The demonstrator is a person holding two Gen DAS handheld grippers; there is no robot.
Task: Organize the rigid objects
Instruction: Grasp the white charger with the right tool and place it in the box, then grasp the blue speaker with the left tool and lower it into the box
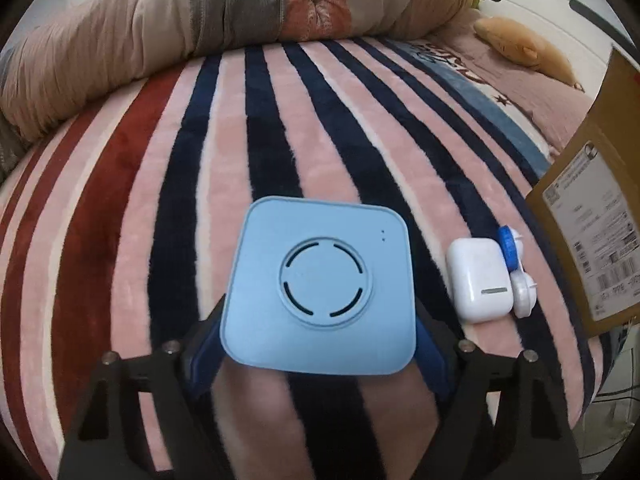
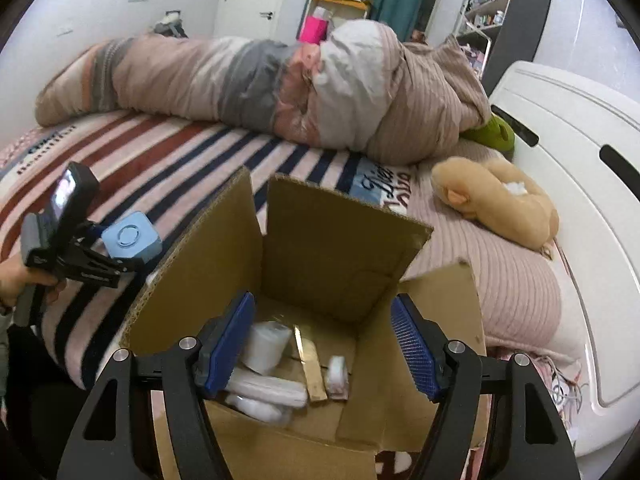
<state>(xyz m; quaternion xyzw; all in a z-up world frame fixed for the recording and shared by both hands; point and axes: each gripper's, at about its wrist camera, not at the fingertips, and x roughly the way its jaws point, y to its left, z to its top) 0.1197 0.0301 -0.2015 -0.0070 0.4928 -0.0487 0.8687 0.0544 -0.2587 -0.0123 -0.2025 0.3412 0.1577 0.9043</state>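
Observation:
My left gripper (image 1: 320,332) is shut on a light blue square box (image 1: 320,288) and holds it above the striped blanket; the box also shows in the right wrist view (image 2: 130,242). A white earbuds case (image 1: 478,280) and a blue-and-white contact lens case (image 1: 516,268) lie on the blanket just right of it. My right gripper (image 2: 322,340) is open and empty, over the open cardboard box (image 2: 340,240), which holds several white items (image 2: 268,344).
The cardboard box side with a shipping label (image 1: 592,248) stands at the right in the left wrist view. A rolled duvet (image 2: 280,88) lies across the back of the bed. A tan plush toy (image 2: 496,200) lies at right near the white headboard (image 2: 568,152).

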